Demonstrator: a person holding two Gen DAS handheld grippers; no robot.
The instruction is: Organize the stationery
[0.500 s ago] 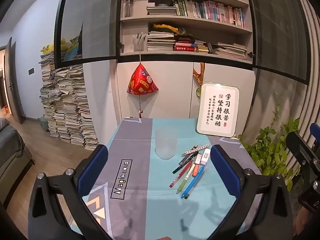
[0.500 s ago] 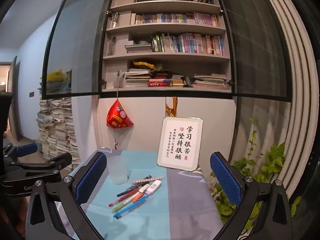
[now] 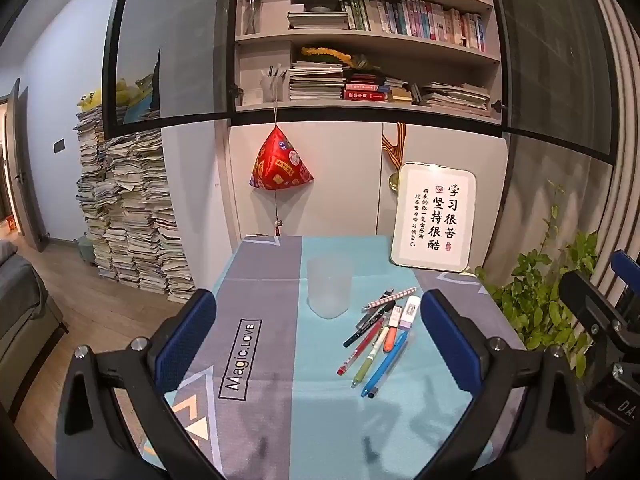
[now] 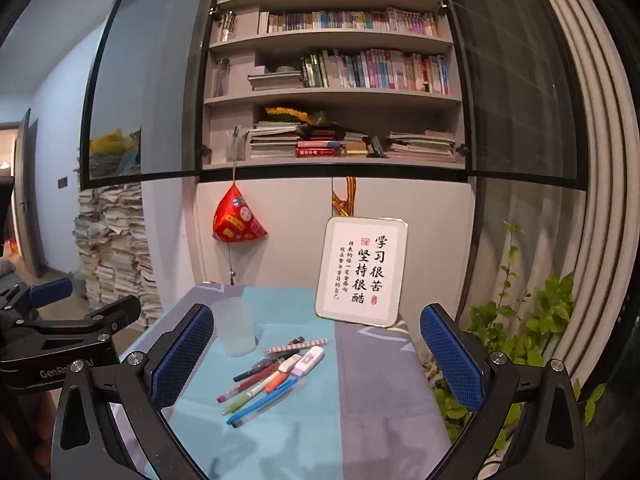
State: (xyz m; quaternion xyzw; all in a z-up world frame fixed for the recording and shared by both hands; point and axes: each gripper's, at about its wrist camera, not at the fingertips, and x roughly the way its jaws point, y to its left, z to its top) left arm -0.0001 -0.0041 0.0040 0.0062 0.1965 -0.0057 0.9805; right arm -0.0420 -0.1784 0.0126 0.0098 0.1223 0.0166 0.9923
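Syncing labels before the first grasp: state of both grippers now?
Left gripper: open, holding nothing.
Right gripper: open, holding nothing.

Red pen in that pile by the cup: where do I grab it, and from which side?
Probably the near tip end of the red pen, coming in with the right claw from the near left. The pen lies flat on the left edge of the fan of pens, its near end splayed clear of the green pen. Farther up it crowds against the black pen, leaving little room for a finger.

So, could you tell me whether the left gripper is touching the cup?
Apart: the left wrist view shows the left gripper open, with bare tablecloth between its fingers and the cup.
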